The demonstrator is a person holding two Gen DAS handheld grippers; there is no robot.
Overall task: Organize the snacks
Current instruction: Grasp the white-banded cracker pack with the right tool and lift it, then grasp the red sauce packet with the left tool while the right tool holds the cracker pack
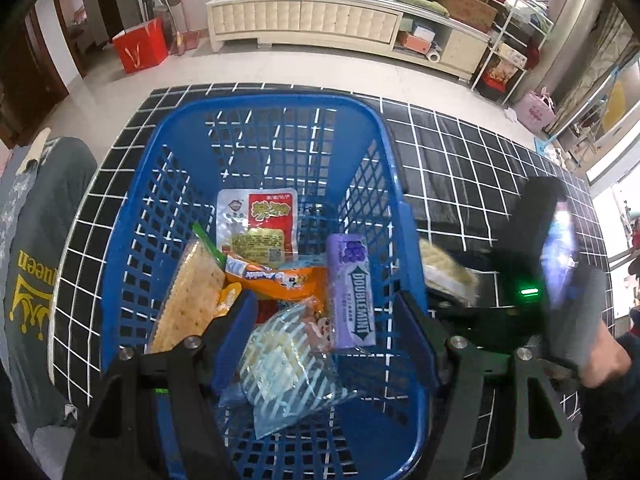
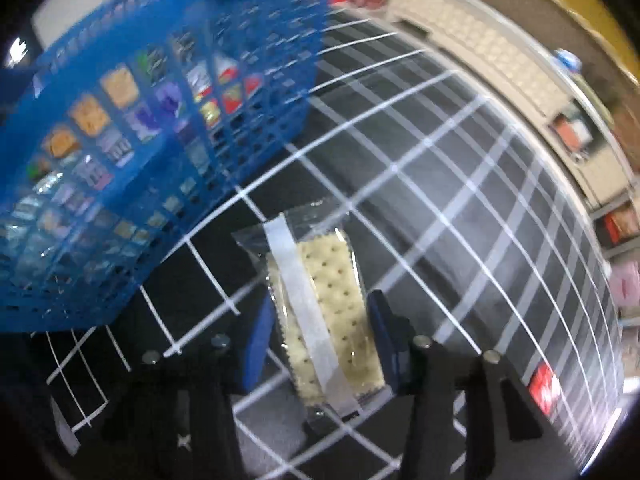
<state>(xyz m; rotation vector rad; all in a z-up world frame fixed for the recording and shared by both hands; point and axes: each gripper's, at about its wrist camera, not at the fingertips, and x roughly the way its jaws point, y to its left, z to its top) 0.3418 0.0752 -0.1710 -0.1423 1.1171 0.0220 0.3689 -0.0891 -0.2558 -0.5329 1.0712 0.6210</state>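
A blue plastic basket [image 1: 168, 184] stands on a black grid-patterned table [image 1: 460, 152]. It holds several snacks: a red-labelled pouch [image 1: 258, 220], a cracker pack [image 1: 188, 300], an orange packet [image 1: 280, 278], a purple Doublemint pack [image 1: 352, 292] and a striped clear bag [image 1: 280, 360]. My left gripper [image 1: 324, 332] is open above the basket, its fingers either side of the striped bag. My right gripper [image 2: 320, 328] is shut on a clear-wrapped cracker pack [image 2: 332, 304], held above the table right of the basket [image 2: 120, 160]. That gripper and its pack [image 1: 448, 272] show blurred in the left wrist view.
A grey garment with yellow print [image 1: 32, 280] lies left of the table. Beyond the table are a tiled floor, a white cabinet [image 1: 320, 20], a red bag [image 1: 140, 46] and a shelf rack [image 1: 508, 52]. A red item [image 2: 542, 392] lies at the table's right edge.
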